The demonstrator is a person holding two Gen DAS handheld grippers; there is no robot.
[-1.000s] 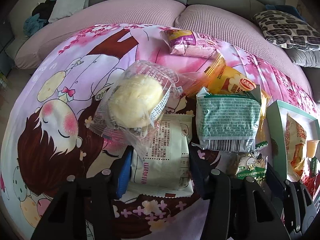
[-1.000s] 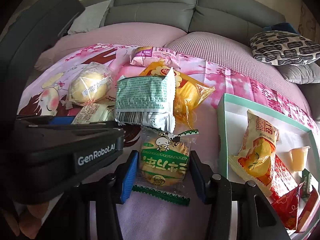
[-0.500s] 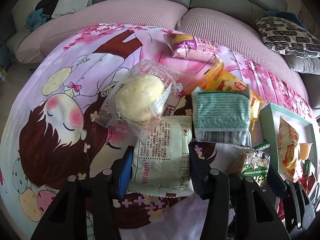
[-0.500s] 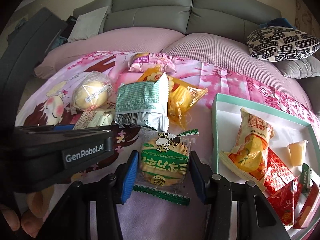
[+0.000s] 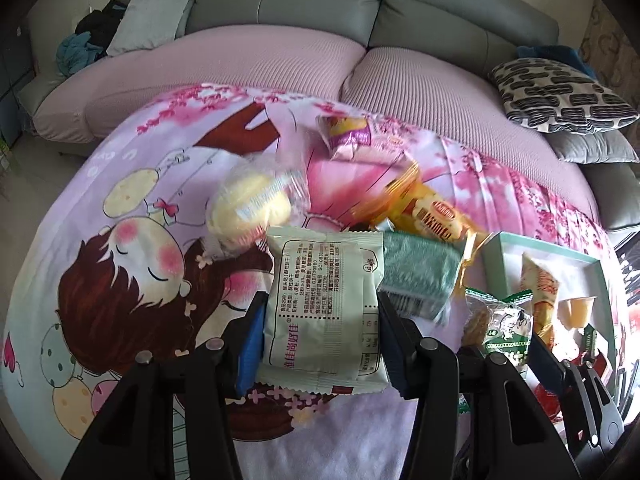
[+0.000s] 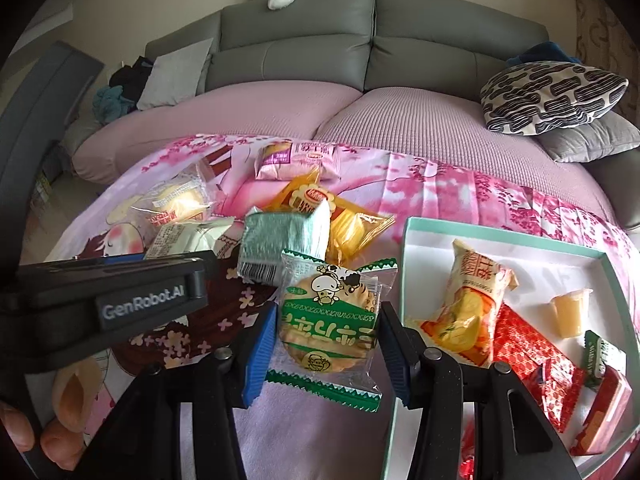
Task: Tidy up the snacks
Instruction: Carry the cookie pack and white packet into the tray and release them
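Grey sofa (image 6: 376,40) at the back, its pink-covered seat cushions behind everything else listed. Pink cartoon-print cloth (image 5: 132,280) spread in front of the sofa, bearing all the snacks. Teal-rimmed white box (image 6: 406,264), the landmark here, lying at the cloth's right side; inside it an orange-and-cream bag (image 6: 470,312), a red packet (image 6: 528,356), a small jelly cup (image 6: 570,312) and some smaller wrapped pieces near its front right corner (too small to tell apart). Patterned black-and-white cushion (image 6: 548,96) on the sofa, behind the box. Green-grey packet (image 6: 280,244) left of the box, leaning on a yellow-orange bag (image 6: 340,220) that lies between it and the box. Pink-and-purple packet (image 6: 296,160) behind those, towards the sofa. Clear-wrapped pale round cake (image 5: 252,208) further left of the box, well apart from it. White packet with printed text (image 5: 324,312), left of the box and in front of the green-grey packet, raised off the cloth and clamped by its side edges in the left gripper (image 5: 322,344), whose blue pads press on it. Green-and-white biscuit packet (image 6: 330,316), just left of the box's near corner, likewise pinched at both sides by the right gripper (image 6: 326,356) and lifted clear of the cloth. Fingers of a person's hand (image 6: 64,408) under the left gripper's body, at the far left of the right wrist view.
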